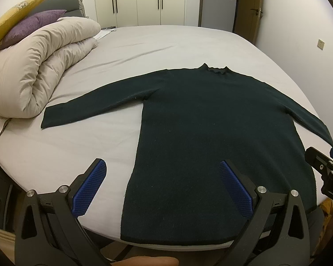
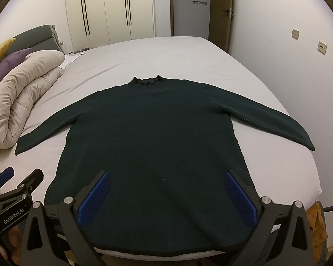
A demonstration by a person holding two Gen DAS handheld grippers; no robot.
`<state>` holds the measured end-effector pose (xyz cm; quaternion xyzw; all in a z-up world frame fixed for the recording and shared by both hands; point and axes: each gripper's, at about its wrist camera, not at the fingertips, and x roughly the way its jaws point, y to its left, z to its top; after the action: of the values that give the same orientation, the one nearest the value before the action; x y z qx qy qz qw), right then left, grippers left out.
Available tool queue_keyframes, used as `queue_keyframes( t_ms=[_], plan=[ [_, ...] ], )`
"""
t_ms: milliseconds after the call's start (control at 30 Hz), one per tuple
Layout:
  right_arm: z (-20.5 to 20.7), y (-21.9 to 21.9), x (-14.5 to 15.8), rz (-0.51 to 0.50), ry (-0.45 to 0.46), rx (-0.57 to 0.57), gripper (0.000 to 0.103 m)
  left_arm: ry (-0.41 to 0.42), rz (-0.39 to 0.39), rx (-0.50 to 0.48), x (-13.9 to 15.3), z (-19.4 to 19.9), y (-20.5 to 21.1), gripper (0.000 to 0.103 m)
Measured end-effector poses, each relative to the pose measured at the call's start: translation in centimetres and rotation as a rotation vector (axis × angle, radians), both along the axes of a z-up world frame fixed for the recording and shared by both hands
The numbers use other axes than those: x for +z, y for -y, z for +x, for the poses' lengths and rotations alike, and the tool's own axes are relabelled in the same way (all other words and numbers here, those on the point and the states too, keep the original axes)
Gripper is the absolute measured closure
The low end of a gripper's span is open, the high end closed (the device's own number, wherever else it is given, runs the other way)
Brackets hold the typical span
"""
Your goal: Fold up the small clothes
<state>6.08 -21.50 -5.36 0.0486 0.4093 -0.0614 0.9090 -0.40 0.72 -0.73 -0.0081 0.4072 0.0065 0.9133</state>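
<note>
A dark green long-sleeved sweater (image 1: 211,122) lies flat on the bed, collar away from me, both sleeves spread out, hem at the near edge; it also shows in the right wrist view (image 2: 153,137). My left gripper (image 1: 163,166) is open and empty above the hem's left part, its left finger over bare sheet. My right gripper (image 2: 167,176) is open and empty above the hem's right part. The right gripper shows at the right edge of the left view (image 1: 326,161), and the left gripper at the lower left of the right view (image 2: 17,177).
The bed (image 1: 166,44) has a pale grey sheet. A rolled beige duvet (image 1: 37,66) with purple and yellow pillows (image 1: 31,24) lies at the left. Wardrobes (image 2: 108,8) and a door stand beyond. The wall (image 2: 299,66) runs close along the bed's right side.
</note>
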Motion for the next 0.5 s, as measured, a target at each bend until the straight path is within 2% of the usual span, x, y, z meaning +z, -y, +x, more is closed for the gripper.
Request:
queue_keyframes(
  t_ms=[500],
  plan=[
    [-0.14,-0.19,-0.42,-0.008,-0.001,0.004,0.000,-0.001,0.000,0.001,-0.25,-0.05,0.00,0.000]
  ],
)
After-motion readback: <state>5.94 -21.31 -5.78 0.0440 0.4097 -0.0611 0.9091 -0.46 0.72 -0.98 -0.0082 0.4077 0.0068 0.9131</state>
